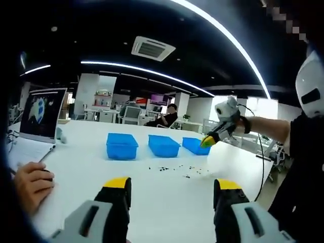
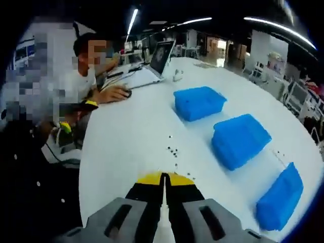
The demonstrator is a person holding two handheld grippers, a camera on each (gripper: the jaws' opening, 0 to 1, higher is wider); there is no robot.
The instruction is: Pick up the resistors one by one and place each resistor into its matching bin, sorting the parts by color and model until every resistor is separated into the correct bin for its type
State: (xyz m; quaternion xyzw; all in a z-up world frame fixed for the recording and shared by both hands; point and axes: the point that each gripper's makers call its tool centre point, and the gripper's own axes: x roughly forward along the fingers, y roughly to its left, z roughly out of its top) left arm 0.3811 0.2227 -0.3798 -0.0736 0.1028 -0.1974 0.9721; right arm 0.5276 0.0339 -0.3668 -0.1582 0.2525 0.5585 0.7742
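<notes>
Three blue bins (image 1: 121, 146) (image 1: 163, 145) (image 1: 196, 146) stand in a row on the white table (image 1: 167, 202). Several tiny dark resistors (image 1: 172, 169) lie scattered in front of them. My left gripper (image 1: 173, 185) hangs open over the near table, nothing between its yellow-tipped jaws. My right gripper (image 1: 209, 140) is held up in the air by the rightmost bin, its tips together. In the right gripper view the gripper (image 2: 164, 178) is shut, above the table short of the resistors (image 2: 173, 150); no part shows between the jaws. The bins (image 2: 199, 103) (image 2: 239, 139) (image 2: 281, 197) lie to its right.
An open laptop (image 1: 43, 114) and papers sit at the table's left end, with a person's hand (image 1: 30, 185) resting there. In the right gripper view that seated person's hand (image 2: 114, 93) lies beside the laptop (image 2: 163, 56). Office desks and chairs stand beyond.
</notes>
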